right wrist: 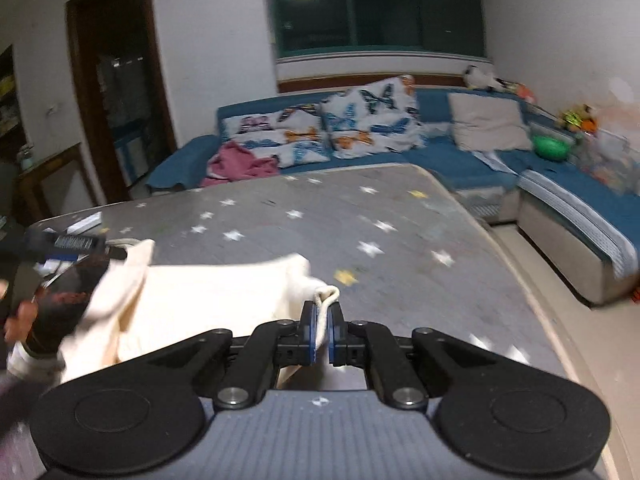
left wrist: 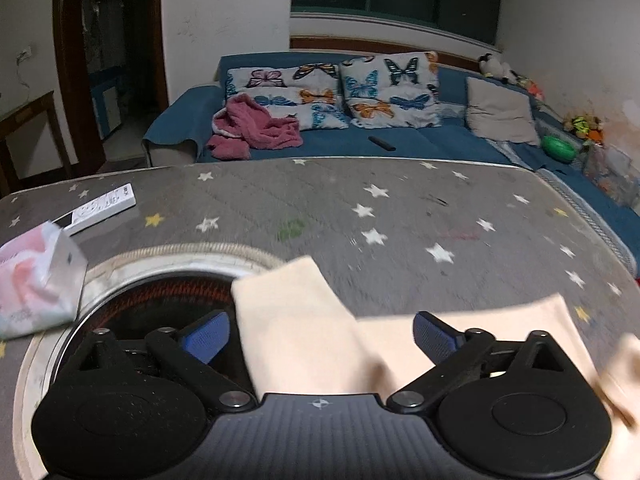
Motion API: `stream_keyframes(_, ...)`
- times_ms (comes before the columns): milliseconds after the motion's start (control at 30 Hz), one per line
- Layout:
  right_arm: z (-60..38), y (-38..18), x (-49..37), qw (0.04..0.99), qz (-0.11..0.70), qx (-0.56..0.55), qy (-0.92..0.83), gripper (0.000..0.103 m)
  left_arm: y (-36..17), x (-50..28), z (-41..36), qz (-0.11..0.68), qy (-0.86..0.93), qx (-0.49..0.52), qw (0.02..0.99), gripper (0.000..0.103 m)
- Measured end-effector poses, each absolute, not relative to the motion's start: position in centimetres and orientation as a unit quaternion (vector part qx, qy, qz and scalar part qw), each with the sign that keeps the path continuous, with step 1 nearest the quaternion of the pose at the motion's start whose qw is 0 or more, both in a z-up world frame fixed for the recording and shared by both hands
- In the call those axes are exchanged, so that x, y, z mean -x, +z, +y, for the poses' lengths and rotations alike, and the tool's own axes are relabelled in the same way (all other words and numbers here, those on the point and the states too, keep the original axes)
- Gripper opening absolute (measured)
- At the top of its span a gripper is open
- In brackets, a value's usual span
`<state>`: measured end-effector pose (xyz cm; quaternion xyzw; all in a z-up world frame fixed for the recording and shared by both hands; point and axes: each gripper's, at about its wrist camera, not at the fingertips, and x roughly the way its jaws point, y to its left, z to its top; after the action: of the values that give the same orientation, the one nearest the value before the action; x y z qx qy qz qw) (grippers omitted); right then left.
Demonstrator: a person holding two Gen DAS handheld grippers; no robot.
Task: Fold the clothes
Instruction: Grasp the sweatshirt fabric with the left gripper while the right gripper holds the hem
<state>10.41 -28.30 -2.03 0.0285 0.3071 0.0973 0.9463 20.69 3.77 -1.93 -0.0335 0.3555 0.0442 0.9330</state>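
Note:
A cream garment point(left wrist: 304, 332) lies on the grey star-patterned table cover point(left wrist: 360, 208), partly over a round heater opening. My left gripper point(left wrist: 320, 338) is open, its blue pads point(left wrist: 206, 336) spread wide with the cloth lying between them. In the right wrist view my right gripper point(right wrist: 322, 326) is shut on a rolled hem of the same garment point(right wrist: 208, 296), held just above the table cover point(right wrist: 320, 224). The garment stretches left toward the other gripper point(right wrist: 76, 244), seen at the left edge.
A tissue pack point(left wrist: 36, 280) and a white remote point(left wrist: 100, 208) lie at the table's left. The round heater opening point(left wrist: 168, 292) is near me. A blue sofa point(left wrist: 360, 140) with butterfly pillows and a pink garment point(left wrist: 256, 128) stands behind the table.

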Motion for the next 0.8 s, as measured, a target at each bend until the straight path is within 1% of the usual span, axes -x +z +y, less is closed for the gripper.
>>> stream_keyframes(67,-29.3,-2.5,-9.5,0.945,0.314,-0.035,0.086,0.005,-2.4,-22.4,3.8,0.356,0.055,0.033,0.932,0.092)
stream_keyframes(300,-31.7,-5.0,-8.0,0.932,0.355,-0.051,0.061,0.007,-5.1,-26.3,4.2,0.390,0.081,0.028,0.917,0.086)
stream_keyframes(367,-32.0,-5.2,-8.0,0.930,0.357,-0.055,0.060,0.015,-5.9,-26.9,4.6,0.401,0.086,0.038,0.911,0.081)
stream_keyframes(433,-32.3,-5.2,-7.9,0.930,0.358,-0.056,0.058,0.019,-6.3,-27.0,5.1,0.401,0.085,0.051,0.911,0.081)
stream_keyframes(500,-32.4,-5.0,-7.8,0.932,0.353,-0.053,0.054,0.027,-6.3,-26.9,5.1,0.398,0.080,0.049,0.913,0.078)
stream_keyframes(533,-32.4,-4.9,-7.7,0.933,0.351,-0.051,0.052,0.035,-6.3,-26.8,5.0,0.396,0.074,0.046,0.914,0.072)
stream_keyframes(567,-32.5,-4.8,-7.7,0.934,0.349,-0.049,0.050,0.037,-6.2,-26.7,4.9,0.394,0.068,0.045,0.915,0.065)
stream_keyframes(600,-32.5,-4.7,-7.6,0.935,0.347,-0.048,0.048,0.037,-6.2,-26.7,4.8,0.392,0.061,0.046,0.917,0.058)
stream_keyframes(633,-32.5,-4.6,-7.5,0.936,0.346,-0.047,0.048,0.037,-6.1,-26.7,4.8,0.390,0.055,0.048,0.918,0.040)
stream_keyframes(667,-32.5,-4.5,-7.5,0.936,0.346,-0.048,0.048,0.038,-6.1,-26.6,4.8,0.388,0.050,0.052,0.919,0.034)
stream_keyframes(700,-32.5,-4.4,-7.4,0.936,0.344,-0.047,0.049,0.039,-6.1,-26.6,5.1,0.387,0.050,0.058,0.919,0.031)
stream_keyframes(733,-32.4,-4.3,-7.3,0.937,0.343,-0.046,0.049,0.040,-6.1,-26.6,5.3,0.385,0.050,0.062,0.919,0.021)
stream_keyframes(767,-32.4,-4.2,-7.1,0.938,0.341,-0.045,0.049,0.041,-6.1,-26.4,5.5,0.383,0.050,0.063,0.920,0.009)
stream_keyframes(800,-32.3,-4.1,-7.0,0.938,0.339,-0.044,0.049,0.041,-6.1,-26.1,5.8,0.383,0.051,0.066,0.920,0.008)
